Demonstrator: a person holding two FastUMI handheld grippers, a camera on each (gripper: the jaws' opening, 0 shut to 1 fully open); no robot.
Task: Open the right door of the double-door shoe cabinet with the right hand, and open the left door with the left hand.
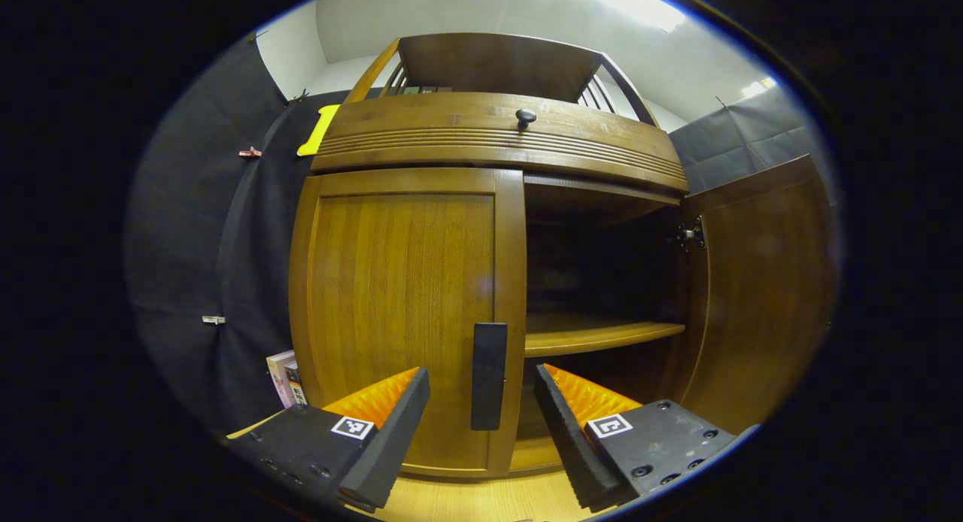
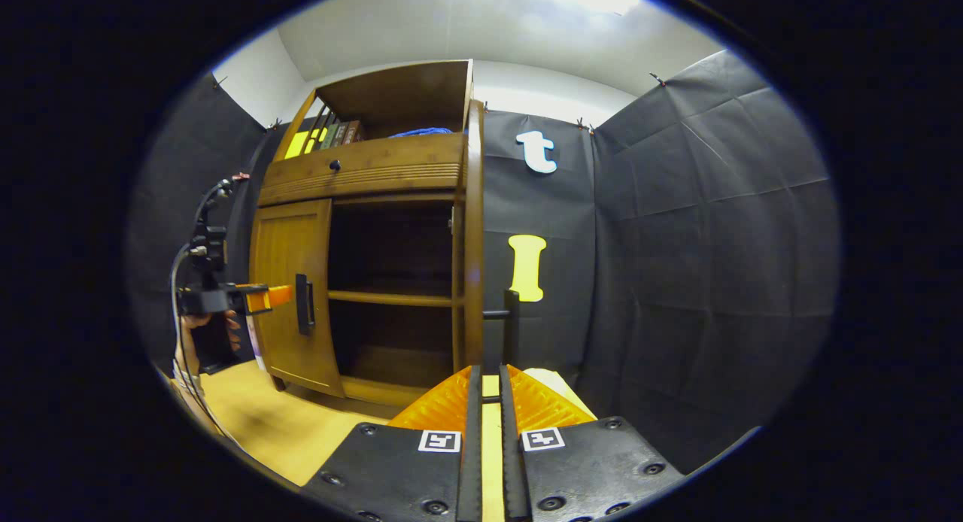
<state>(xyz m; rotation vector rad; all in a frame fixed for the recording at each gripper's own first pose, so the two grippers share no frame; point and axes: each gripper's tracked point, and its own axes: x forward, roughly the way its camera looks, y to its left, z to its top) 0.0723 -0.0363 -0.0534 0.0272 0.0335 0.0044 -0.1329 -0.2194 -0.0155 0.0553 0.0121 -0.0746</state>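
Before left door handle — left gripper level, agape

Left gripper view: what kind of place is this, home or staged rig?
Likely a staged recording booth, not a home: black cloth walls clipped up around a wooden shoe cabinet on a light wood floor. Its right door stands open.

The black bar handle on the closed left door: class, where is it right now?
In the left gripper view the black bar handle sits low on the closed wooden left door's inner edge, between the left gripper's open jaws, beside the open compartment.
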